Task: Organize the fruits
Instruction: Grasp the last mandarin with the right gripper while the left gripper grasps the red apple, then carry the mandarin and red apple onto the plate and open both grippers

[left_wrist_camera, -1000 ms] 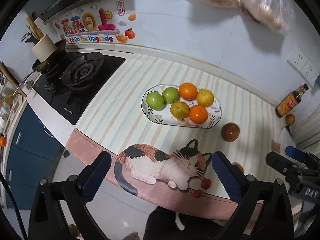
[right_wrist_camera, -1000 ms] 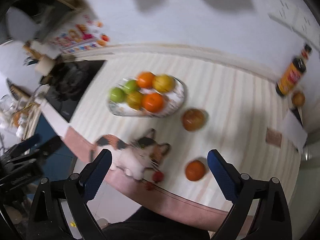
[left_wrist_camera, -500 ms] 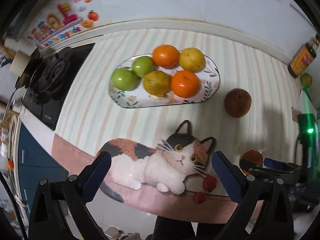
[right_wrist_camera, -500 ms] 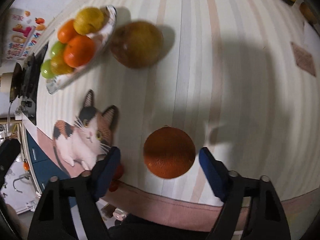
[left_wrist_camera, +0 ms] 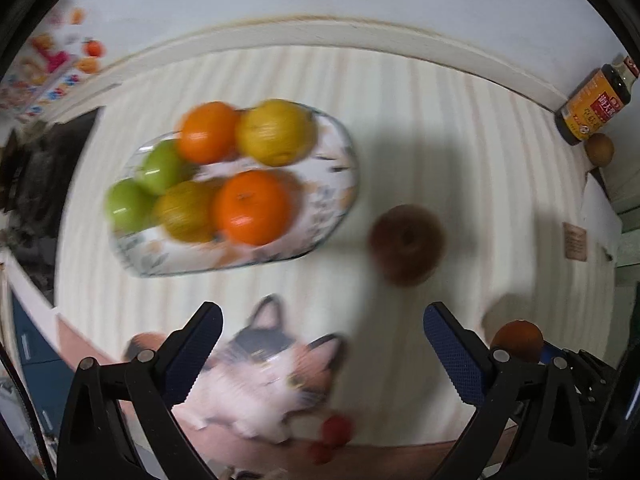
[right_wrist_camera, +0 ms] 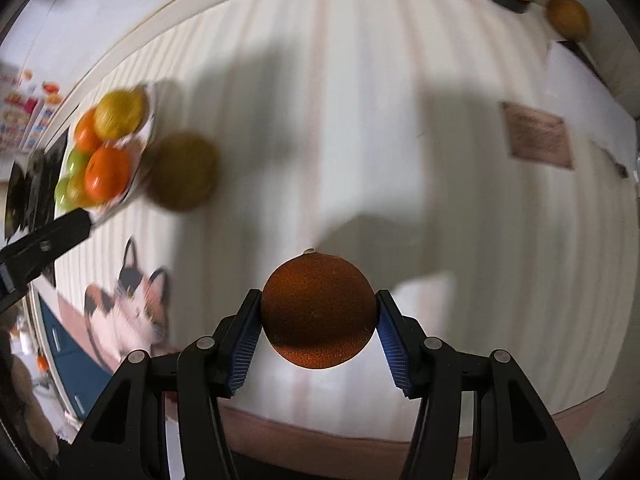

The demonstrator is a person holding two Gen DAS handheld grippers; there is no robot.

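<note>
A: What is the step in hand?

B: The pick. The right gripper [right_wrist_camera: 318,316] has its blue pads pressed on both sides of the orange [right_wrist_camera: 318,312], which sits between them at the near edge of the mat [right_wrist_camera: 440,160]. I cannot tell whether it is lifted or resting on the mat.

A: And the other claw?

B: The left gripper [left_wrist_camera: 322,350] is spread wide and holds nothing. It hangs over the cat picture [left_wrist_camera: 264,376] on the near border, facing the plate [left_wrist_camera: 328,216].

A: So what does the next move call for?

B: I judge a carry up and to the left, to the plate. It already holds six fruits, two oranges, two green and two yellowish, so the free room is at its right end. The orange should be lowered there gently; it is round and may roll off or knock the others.

A: Anything in the way?

B: The brown fruit [left_wrist_camera: 406,244] lies on the mat just right of the plate, apart from it in the left view, so the path must pass over it. It looks like the next one to tidy.

A: And further off?

B: A striped mat covers the counter. At the far right stand a sauce bottle [left_wrist_camera: 596,104] and a small brownish fruit [left_wrist_camera: 599,149] beside it; far left is a dark hob [left_wrist_camera: 44,172] and wall stickers [left_wrist_camera: 48,64]. Both views are blurred.
</note>
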